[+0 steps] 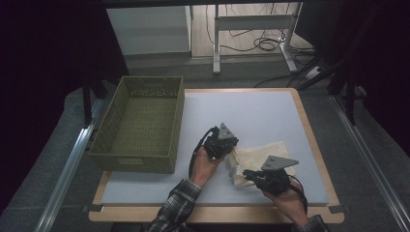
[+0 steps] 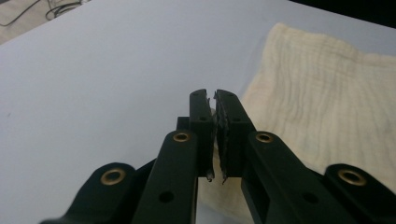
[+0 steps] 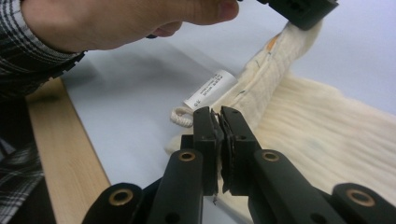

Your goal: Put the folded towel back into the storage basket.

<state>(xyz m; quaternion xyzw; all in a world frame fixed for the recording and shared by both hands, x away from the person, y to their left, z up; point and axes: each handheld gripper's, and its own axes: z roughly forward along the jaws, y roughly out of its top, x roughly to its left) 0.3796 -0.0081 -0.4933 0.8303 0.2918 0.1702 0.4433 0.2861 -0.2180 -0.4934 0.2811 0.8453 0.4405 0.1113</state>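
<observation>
You worked with a cream cloth (image 1: 261,157) of crinkled, finely ribbed weave near the table's front right corner; its small label (image 3: 209,88) was white with dark print, beside a cream cord loop (image 3: 181,116). The table (image 1: 261,111) had a pale blue-grey top framed in light wood. Your left gripper (image 1: 220,142) and right gripper (image 1: 263,178) were black with brass-coloured rivets, each topped by a grey plate. The basket (image 1: 140,121) at the left edge was olive green, woven. Your sleeve (image 1: 176,205) was dark plaid with light lines.
</observation>
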